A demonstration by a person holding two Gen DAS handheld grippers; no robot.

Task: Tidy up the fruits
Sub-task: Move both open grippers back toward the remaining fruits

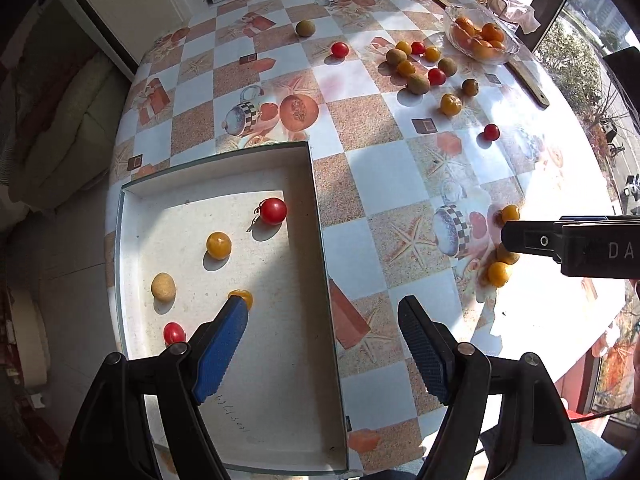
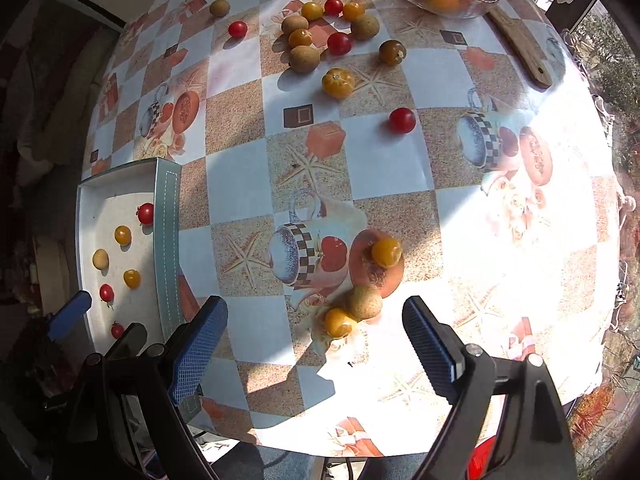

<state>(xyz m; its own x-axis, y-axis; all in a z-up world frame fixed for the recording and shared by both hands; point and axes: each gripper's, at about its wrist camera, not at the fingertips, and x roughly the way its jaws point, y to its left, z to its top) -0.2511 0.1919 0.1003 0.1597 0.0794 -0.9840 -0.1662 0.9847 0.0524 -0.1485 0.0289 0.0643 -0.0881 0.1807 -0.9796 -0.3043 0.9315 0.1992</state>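
Both tongs are gaping wide, holding nothing: left tongs (image 1: 320, 344) hovering over the tray (image 1: 132, 200) at the tabletop's (image 2: 248, 176) left edge, right tongs (image 2: 316, 344) nearing three touching fruits (image 2: 362, 300) by the near edge. Closing on one is likely nudging its neighbours off.

Your left tongs (image 1: 324, 344) and right tongs (image 2: 316, 344) have black frames, silver pivot screws and blue cross-hatched pads; white letters "DA" mark one housing.

Open tablecloth (image 2: 248, 172) btwn box wall (image 2: 166, 240) & far fruit cluster (image 2: 320, 36).
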